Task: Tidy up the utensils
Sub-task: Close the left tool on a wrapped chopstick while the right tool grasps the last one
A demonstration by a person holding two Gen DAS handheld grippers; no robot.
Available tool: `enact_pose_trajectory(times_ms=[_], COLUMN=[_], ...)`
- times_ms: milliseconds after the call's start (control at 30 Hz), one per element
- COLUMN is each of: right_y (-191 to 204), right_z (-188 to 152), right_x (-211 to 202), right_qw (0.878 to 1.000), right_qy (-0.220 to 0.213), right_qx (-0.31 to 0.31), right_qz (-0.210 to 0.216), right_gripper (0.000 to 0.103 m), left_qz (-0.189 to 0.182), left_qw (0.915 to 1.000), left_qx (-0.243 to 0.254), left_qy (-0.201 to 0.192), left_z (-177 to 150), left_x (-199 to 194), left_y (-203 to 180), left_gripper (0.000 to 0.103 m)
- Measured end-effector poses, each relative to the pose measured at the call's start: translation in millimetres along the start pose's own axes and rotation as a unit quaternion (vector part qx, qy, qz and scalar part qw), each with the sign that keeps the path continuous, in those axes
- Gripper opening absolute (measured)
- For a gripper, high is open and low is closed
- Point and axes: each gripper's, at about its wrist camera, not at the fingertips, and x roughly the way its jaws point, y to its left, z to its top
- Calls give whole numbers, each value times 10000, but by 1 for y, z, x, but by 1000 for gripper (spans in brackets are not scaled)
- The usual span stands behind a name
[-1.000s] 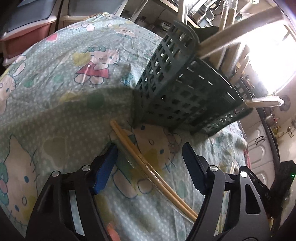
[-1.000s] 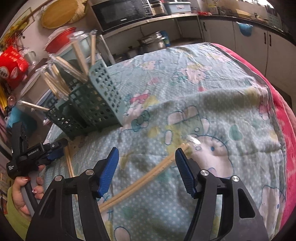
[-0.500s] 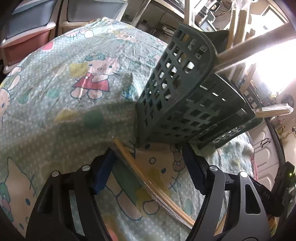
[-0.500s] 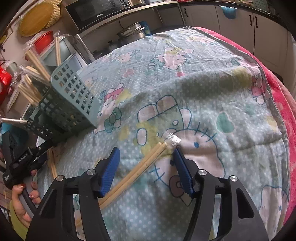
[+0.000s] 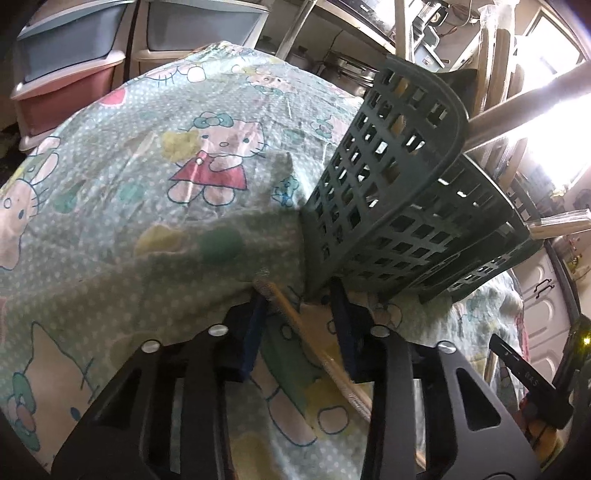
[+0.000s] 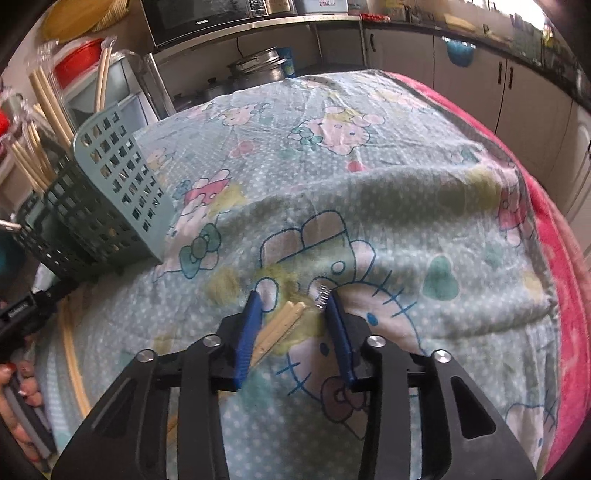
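A matt, wrinkled printed cotton cloth (image 6: 369,192) underlies pale smooth wooden chopsticks (image 6: 280,325) in clear glossy plastic wrap and a dark green perforated plastic basket (image 5: 399,206).

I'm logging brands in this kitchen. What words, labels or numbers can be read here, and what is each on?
"Galanz": on the front of the microwave, right wrist view.
White letters on the left gripper's black body in the right wrist view: too blurred to read.
White letters on the black bar at the right of the left wrist view: too blurred to read.
The microwave's panel buttons: too small to read.
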Motion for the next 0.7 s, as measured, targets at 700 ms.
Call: enact_pose_trajectory(times_ms=[700], right_y=[-22], right_z=[-5], right_x=[-37], right_qw=[9938], right_qy=[-306], right_qx=[664], right_qz=[833], right_gripper=[9], left_qz=[-373], left_qw=[9991], left_qx=[-171], left_qy=[95], left_z=[-9], left_x=[-16], left_y=[4], left_gripper=[9])
